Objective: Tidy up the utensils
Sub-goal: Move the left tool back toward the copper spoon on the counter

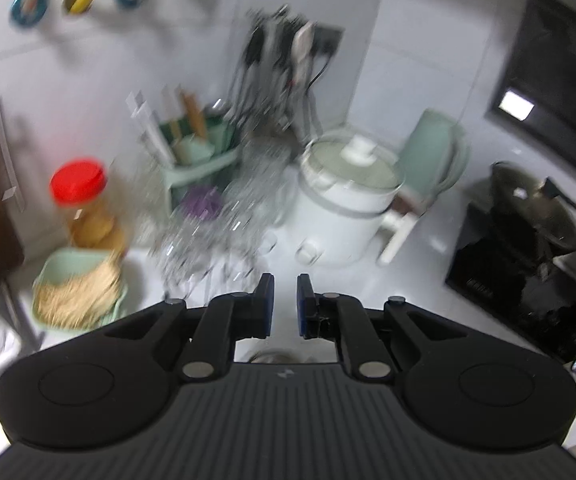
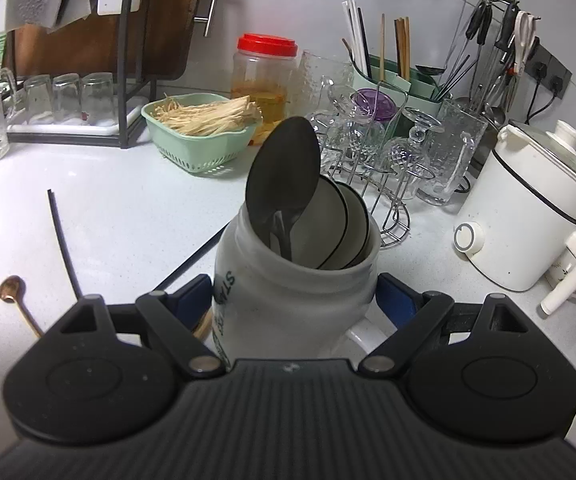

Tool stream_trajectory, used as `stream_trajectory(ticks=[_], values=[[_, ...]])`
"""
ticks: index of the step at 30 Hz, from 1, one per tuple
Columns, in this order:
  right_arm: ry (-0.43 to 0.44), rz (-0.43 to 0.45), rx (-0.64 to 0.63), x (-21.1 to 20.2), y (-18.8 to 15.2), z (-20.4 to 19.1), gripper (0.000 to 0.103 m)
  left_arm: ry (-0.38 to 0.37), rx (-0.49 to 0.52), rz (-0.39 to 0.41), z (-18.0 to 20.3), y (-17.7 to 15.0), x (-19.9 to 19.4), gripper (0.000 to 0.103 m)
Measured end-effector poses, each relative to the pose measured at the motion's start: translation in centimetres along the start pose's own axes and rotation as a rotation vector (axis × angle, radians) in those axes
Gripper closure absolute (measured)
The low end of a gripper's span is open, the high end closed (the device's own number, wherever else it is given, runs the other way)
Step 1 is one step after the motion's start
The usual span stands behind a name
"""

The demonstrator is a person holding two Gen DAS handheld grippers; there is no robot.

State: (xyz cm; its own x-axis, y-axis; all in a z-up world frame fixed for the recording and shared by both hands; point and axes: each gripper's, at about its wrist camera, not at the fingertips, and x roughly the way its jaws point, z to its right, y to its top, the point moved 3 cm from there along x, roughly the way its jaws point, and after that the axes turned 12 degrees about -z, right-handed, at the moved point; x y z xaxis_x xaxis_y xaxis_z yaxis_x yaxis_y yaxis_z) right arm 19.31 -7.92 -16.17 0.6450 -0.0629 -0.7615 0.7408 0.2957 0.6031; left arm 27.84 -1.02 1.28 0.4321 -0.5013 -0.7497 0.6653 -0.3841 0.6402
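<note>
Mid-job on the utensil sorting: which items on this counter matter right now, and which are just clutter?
In play:
- white mug, held by the right hand-held gripper
- large dark spoon and white spoons in it
- small copper spoon loose on the counter
- black stick

Just lying about:
- red-lidded jar
- green basket
- glass rack
- white cooker

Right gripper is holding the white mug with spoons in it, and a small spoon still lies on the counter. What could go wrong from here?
1. The big metal spoon stands tall in the white mug; tilting the mug could tip it out.
2. The right gripper holds the mug low on its smooth sides, so it might slip.
3. The glasses on the wire rack stand close behind; swinging the mug forward could knock them.
</note>
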Motion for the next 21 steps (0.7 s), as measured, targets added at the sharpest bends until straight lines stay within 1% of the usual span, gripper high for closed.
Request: stream_trajectory(ticks=[5, 8, 10, 13, 15, 18, 21], values=[[0.03, -0.002, -0.034, 0.1, 0.1, 0.3, 0.012, -0.032, 0.076, 0.051, 4.4, 3.3, -2.1, 0.091], [0.051, -0.01, -0.044, 0.1, 0.3, 0.7, 0.012, -0.062, 0.097, 0.04, 7.3, 5.2, -3.1, 0.091], [0.067, -0.023, -0.049, 0.1, 0.4, 1.0, 0.013, -0.095, 0.105, 0.004, 9.1, 6.0, -3.4, 0.091], [0.084, -0.04, -0.071, 0.1, 0.6, 1.3, 0.013, -0.072, 0.153, -0.069, 11.7, 6.3, -3.4, 0.091], [0.097, -0.055, -0.081, 0.1, 0.7, 1.5, 0.013, -0.049, 0.159, -0.113, 12.7, 5.8, -3.1, 0.091], [0.121, -0.062, -0.109, 0.1, 0.8, 1.9, 0.013, 0.014, 0.124, -0.162, 12.9, 4.4, -2.7, 0.091], [0.149, -0.071, -0.133, 0.1, 0.8, 2.4, 0.013, 0.053, 0.04, -0.234, 12.0, 2.8, -1.1, 0.091]])
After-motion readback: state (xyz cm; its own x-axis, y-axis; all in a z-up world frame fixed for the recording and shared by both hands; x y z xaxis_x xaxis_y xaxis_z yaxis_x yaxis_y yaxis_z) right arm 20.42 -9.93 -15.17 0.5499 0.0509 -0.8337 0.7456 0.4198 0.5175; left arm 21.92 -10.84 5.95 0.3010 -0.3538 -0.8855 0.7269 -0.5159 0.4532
